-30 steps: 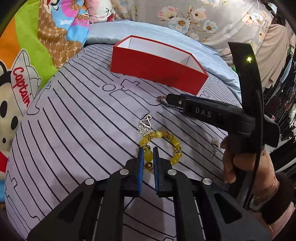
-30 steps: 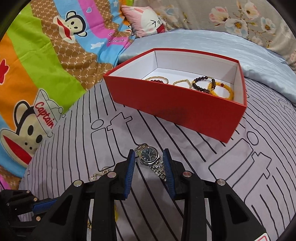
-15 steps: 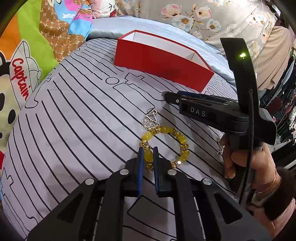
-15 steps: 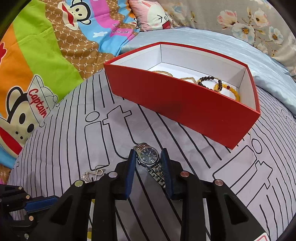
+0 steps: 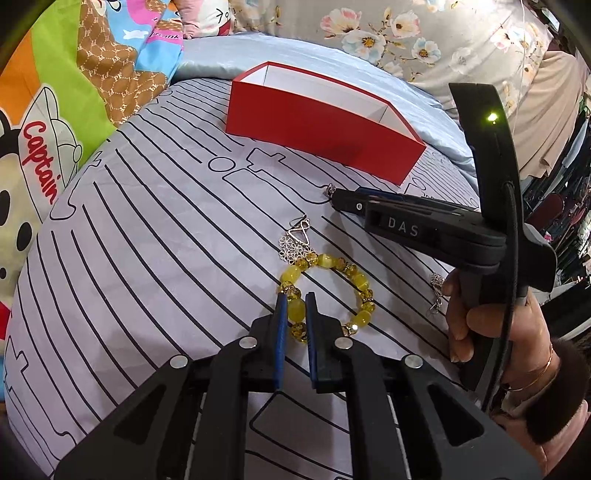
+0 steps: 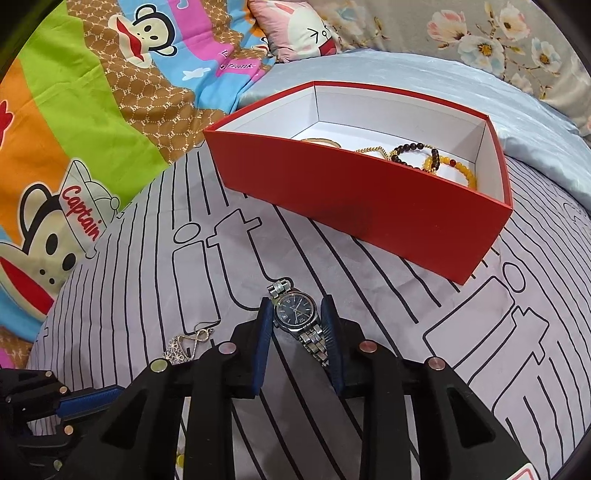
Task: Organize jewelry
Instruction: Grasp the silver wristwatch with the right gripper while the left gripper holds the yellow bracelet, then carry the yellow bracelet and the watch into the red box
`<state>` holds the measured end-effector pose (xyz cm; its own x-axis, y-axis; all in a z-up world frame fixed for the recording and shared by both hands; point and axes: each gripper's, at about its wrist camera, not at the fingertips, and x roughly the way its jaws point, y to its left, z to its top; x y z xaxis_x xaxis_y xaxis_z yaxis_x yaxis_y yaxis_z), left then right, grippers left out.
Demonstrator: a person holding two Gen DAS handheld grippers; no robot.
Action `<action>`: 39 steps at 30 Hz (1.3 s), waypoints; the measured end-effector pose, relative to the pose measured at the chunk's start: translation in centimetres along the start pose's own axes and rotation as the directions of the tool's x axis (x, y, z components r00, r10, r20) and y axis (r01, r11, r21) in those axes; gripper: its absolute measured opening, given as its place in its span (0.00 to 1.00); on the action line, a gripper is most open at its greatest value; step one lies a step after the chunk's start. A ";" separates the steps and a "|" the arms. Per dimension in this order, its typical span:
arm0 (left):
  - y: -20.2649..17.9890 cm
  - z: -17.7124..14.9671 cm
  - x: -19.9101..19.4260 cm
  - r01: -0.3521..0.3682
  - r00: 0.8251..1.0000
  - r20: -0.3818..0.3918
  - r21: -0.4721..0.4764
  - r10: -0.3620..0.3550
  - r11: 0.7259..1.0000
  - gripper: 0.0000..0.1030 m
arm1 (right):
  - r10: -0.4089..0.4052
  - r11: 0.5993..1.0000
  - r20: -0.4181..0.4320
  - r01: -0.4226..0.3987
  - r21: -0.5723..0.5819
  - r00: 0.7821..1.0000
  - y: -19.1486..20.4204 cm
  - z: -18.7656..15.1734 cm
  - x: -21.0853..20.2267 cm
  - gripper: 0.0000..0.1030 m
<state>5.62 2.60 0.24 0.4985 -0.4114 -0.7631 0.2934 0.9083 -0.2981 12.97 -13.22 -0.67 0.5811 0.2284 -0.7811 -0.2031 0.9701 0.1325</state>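
My left gripper [image 5: 294, 297] is shut on a yellow bead bracelet [image 5: 347, 269] that lies on the striped grey sheet. My right gripper [image 6: 296, 303] is shut on a silver wristwatch [image 6: 295, 314] with a dark dial; its fingers touch both sides of the case. The right gripper also shows in the left wrist view [image 5: 334, 194]. A red box [image 6: 369, 199] with a white inside stands beyond, holding several bracelets [image 6: 424, 155]. It also shows in the left wrist view [image 5: 317, 122]. A silver pendant earring [image 5: 295, 242] lies beside the yellow bracelet.
A second silver earring [image 5: 437, 291] lies at the right near the person's hand. A cartoon monkey blanket [image 6: 74, 129] lies at the left, a pale blue cover [image 6: 535, 122] behind the box and a small pink pillow [image 6: 299, 26] at the back.
Both grippers have moved towards the red box, which looks nearer and larger. The right fingers have closed in on the watch. The left gripper keeps its hold on the yellow bracelet.
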 end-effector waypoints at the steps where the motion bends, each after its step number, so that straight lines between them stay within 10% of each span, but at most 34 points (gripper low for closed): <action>1: 0.0 0.0 0.0 0.000 1.000 0.000 -0.001 0.000 1.000 0.09 | -0.004 1.000 0.001 0.004 -0.004 1.000 0.1 0.0 0.0 0.25; 39: -6.9 12.9 -7.9 0.017 0.962 0.266 0.170 -0.063 0.985 0.09 | -0.028 0.993 0.278 -0.005 0.117 0.960 -3.8 3.5 -13.4 0.24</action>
<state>10.23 -1.36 15.70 0.6780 -0.4729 -0.5628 0.4367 0.8750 -0.2090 8.68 -19.67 11.39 0.7825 0.2147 -0.5845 -0.1120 0.9719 0.2072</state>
